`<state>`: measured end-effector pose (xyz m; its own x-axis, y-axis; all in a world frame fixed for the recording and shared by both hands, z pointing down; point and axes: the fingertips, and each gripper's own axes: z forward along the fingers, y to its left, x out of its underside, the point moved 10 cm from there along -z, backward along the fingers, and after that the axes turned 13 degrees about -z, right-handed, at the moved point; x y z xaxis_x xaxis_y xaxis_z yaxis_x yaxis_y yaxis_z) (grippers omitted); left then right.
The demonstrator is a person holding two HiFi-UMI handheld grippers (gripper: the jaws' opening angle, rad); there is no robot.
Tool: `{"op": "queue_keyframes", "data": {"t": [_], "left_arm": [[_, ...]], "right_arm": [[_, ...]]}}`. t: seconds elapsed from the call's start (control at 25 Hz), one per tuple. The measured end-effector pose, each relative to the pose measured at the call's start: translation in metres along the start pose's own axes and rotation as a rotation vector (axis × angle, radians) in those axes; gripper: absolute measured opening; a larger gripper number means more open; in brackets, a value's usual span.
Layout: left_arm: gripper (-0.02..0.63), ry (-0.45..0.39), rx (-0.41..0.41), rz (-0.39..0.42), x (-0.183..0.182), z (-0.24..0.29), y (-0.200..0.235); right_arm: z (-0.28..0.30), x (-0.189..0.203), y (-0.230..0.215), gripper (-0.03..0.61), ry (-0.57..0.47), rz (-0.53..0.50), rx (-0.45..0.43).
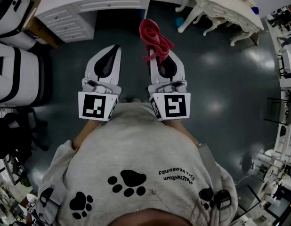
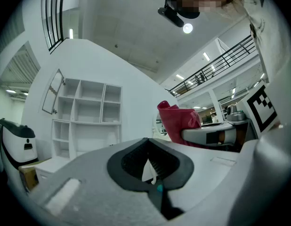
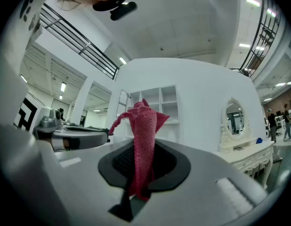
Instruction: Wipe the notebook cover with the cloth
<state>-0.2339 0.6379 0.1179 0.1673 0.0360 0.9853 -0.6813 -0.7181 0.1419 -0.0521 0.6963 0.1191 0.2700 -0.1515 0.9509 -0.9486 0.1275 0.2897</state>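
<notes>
Right gripper view: right hand-held gripper (image 3: 144,149) pinches nubbly red cloth (image 3: 145,124)

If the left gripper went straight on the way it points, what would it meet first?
Nothing close: the left gripper, shut and empty, points into open air. First along that line seems the white wall beside the shelf unit; depth is unclear.

Open dark floor (image 1: 216,79) straight ahead, white drawer cabinet (image 1: 84,11) front left, ornate white table (image 1: 223,6) front right, white machines (image 1: 13,69) close left, cluttered racks (image 1: 286,69) right.
</notes>
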Motion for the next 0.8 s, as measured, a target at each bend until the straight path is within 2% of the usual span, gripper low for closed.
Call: {"op": "queue_keyframes", "data": {"t": [0.44,0.8], "left_arm": [[-0.002,-0.006,-0.013,0.009,0.009,0.027,-0.014],[-0.002,0.002,-0.036,0.01,0.015,0.05,-0.015]], "right_arm": [[0.006,0.017,-0.029,0.046,-0.01,0.015,-0.014],[0.021,0.03,-0.05,0.049,-0.025,0.072,-0.038]]}}
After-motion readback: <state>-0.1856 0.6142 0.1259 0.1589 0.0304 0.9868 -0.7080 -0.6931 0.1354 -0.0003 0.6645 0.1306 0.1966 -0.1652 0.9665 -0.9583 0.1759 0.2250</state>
